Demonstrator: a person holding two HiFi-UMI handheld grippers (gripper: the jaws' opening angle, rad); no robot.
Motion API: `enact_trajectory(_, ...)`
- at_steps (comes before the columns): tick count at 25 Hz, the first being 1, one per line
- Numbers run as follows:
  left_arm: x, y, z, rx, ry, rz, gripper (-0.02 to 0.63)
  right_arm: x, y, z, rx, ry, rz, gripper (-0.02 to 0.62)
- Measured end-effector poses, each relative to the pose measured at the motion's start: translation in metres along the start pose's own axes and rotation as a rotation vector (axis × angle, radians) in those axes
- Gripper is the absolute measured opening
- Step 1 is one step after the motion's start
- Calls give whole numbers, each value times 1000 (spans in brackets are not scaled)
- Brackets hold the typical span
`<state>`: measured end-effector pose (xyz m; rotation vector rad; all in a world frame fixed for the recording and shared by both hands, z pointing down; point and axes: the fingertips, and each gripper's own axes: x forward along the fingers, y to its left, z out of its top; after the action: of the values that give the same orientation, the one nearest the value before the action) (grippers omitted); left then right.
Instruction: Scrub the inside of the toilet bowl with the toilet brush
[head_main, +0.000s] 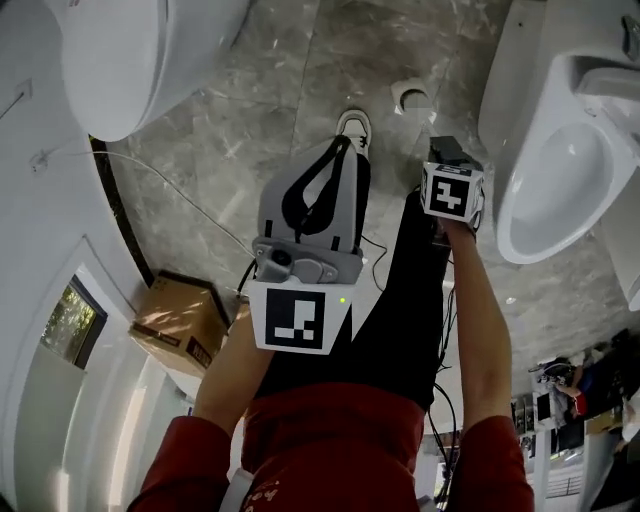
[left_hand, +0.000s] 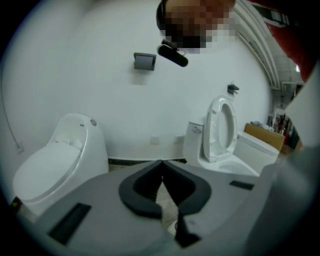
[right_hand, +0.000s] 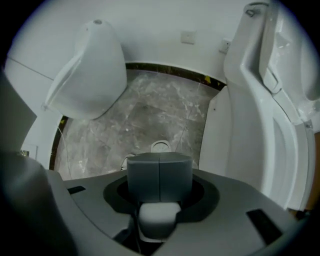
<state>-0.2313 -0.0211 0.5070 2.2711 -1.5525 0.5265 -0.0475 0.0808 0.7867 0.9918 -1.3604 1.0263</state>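
The toilet (head_main: 560, 170) with its lid up stands at the right of the head view, its white bowl open and bare. It also shows in the left gripper view as the toilet (left_hand: 222, 132) at right, and in the right gripper view as the toilet (right_hand: 260, 100) along the right edge. My left gripper (head_main: 343, 145) hangs over the floor in front of the person's legs; its jaws (left_hand: 161, 163) meet at the tips with nothing between them. My right gripper (head_main: 450, 165) points down beside the bowl, its pads (right_hand: 159, 160) pressed together and bare. No toilet brush shows in any view.
A second toilet (head_main: 140, 50) with its lid down stands at the upper left. A cardboard box (head_main: 180, 320) sits by the wall at left. A round floor drain (head_main: 412, 97) lies in the grey marble floor near the person's shoe (head_main: 355, 125). Cables trail across the floor.
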Motion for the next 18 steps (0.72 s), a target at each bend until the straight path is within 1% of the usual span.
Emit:
enact_trajectory(2,9,3,-27,-14,30,8,0,35,0,5,-20,-5,-1,160)
enact_trajectory(4,14,5,-46,-23,53,11,0,59,7,7,-12,-3,16,160)
enact_trajectory(7,17,10,-57,-20,63,6,0,76,16,13,1,6,15,160)
enact_trajectory(9,17,12,-56,-17,64,4,0,79,21,18,3,9,12,152)
enact_trajectory(10,16,13,-54,-15,64,3,0,78,25,19,8,17,22,159)
enact_trajectory(12,13,13,-47,-15,63,-3,0,74,34,15,37,58,67,213)
enact_trajectory(14,10,11,-39,-19,63,-11,0,65,40,9,90,101,103,267)
enact_trajectory(16,9,7,-32,-13,64,-19,0,54,39,8,132,106,111,278)
enact_trajectory(18,6,2,-23,-2,71,-27,0,39,36,10,154,93,119,292)
